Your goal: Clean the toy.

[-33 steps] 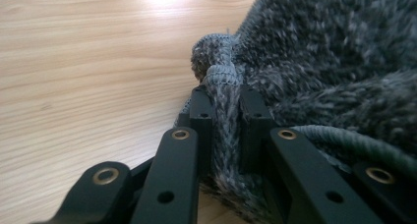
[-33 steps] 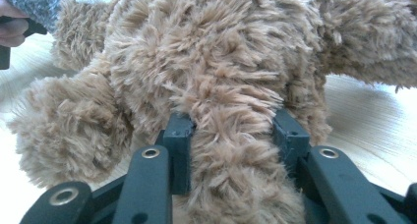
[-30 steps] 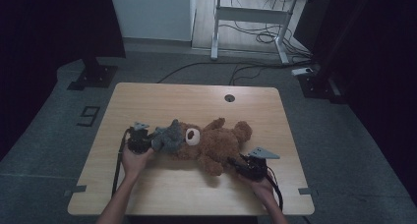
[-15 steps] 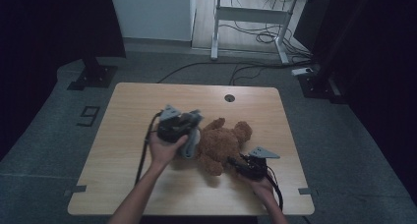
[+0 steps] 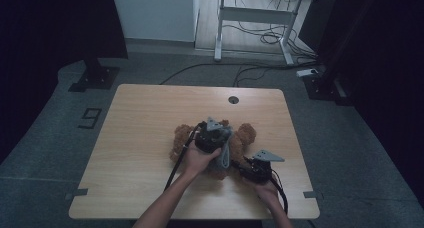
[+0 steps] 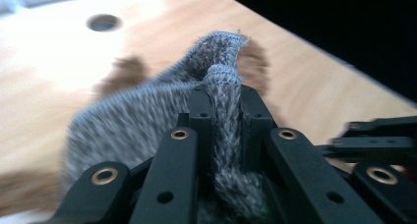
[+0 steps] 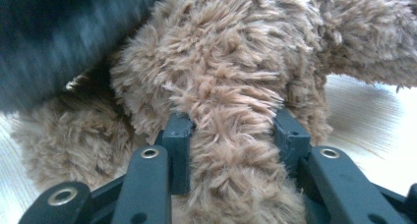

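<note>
Teddy bear (image 5: 240, 140) lay near table (image 5: 145, 138) front edge, head hidden under left gripper (image 5: 212, 138) and hand; left gripper view blurred; it alone showed jaws nearly closed, clamping fold of grey knit garment (image 6: 147, 111); right gripper view showed right gripper (image 7: 231, 135) part-open, pads pressed on furry bear limb.

Lab or studio, where I work: dark curtains (image 5: 60, 23); grey carpet (image 5: 50, 138); floor cables (image 5: 260, 38). Wooden table (image 5: 145, 118); stand bases (image 5: 95, 78).
</note>
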A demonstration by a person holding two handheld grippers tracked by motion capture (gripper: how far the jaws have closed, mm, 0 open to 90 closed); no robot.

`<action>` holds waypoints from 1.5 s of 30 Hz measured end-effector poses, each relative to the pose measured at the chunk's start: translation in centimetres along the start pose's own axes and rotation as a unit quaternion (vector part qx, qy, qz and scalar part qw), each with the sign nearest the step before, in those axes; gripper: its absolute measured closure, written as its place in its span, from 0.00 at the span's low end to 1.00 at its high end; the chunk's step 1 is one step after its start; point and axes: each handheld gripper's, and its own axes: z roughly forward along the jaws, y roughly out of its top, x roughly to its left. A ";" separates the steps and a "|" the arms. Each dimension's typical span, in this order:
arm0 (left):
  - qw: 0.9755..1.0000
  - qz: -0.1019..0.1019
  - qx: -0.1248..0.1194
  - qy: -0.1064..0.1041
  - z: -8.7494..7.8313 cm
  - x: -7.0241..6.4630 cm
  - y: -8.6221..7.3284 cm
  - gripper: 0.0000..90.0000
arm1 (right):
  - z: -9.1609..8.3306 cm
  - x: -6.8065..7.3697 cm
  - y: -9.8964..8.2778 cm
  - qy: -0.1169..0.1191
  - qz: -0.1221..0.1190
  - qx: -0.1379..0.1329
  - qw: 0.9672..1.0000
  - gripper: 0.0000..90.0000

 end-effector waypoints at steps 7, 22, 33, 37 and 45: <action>0.995 -0.080 -0.032 0.043 -4.5 7.0 -2.1 0.88 | 0.1 0.1 0.1 0.001 -0.001 0.000 1.000 0.66; 0.986 -0.112 0.066 0.109 -4.2 12.6 -7.9 0.88 | 0.2 -0.1 0.1 0.005 0.009 0.000 1.000 0.66; 0.984 -0.121 0.101 0.078 -4.3 12.5 -11.5 0.88 | 0.2 -0.3 0.1 0.008 0.012 0.000 1.000 0.66; 0.986 -0.116 0.096 0.067 -4.4 12.1 -12.3 0.88 | 0.2 -0.3 0.1 0.007 0.012 0.000 1.000 0.66; 0.989 -0.115 0.051 0.080 -6.3 12.4 -12.2 0.88 | 0.2 -0.4 0.1 0.002 0.012 0.001 1.000 0.65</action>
